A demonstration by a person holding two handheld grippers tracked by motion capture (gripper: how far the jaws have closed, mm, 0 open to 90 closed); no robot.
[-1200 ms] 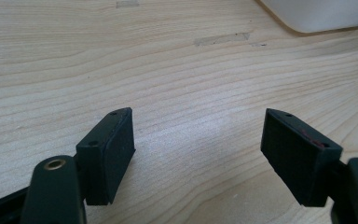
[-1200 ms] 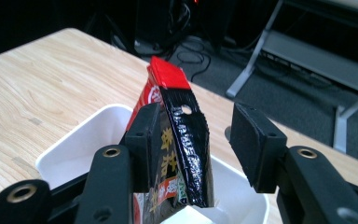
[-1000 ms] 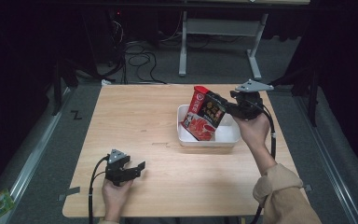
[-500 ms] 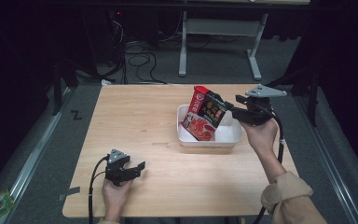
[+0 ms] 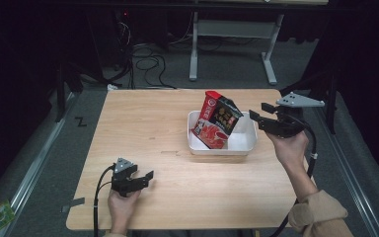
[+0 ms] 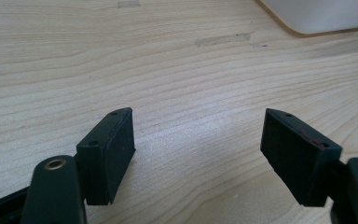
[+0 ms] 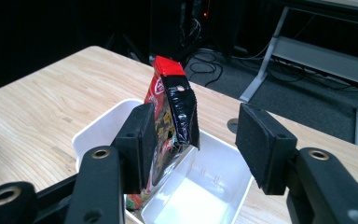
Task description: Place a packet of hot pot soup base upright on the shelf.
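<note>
Two hand-held grippers we see spread: the right hand-held gripper has just been opening, nothing pinched, leaving the packet propped in the white tub, while the left hand-held gripper idles on the surface.

1. Even overhead light fell on the desk; the surrounding room stayed almost black.
2. Shadows under objects were soft and short.
3. The glossy packet caught small glints.
4. Close claw pads looked slightly soft, the high view mildly grainy.
</note>
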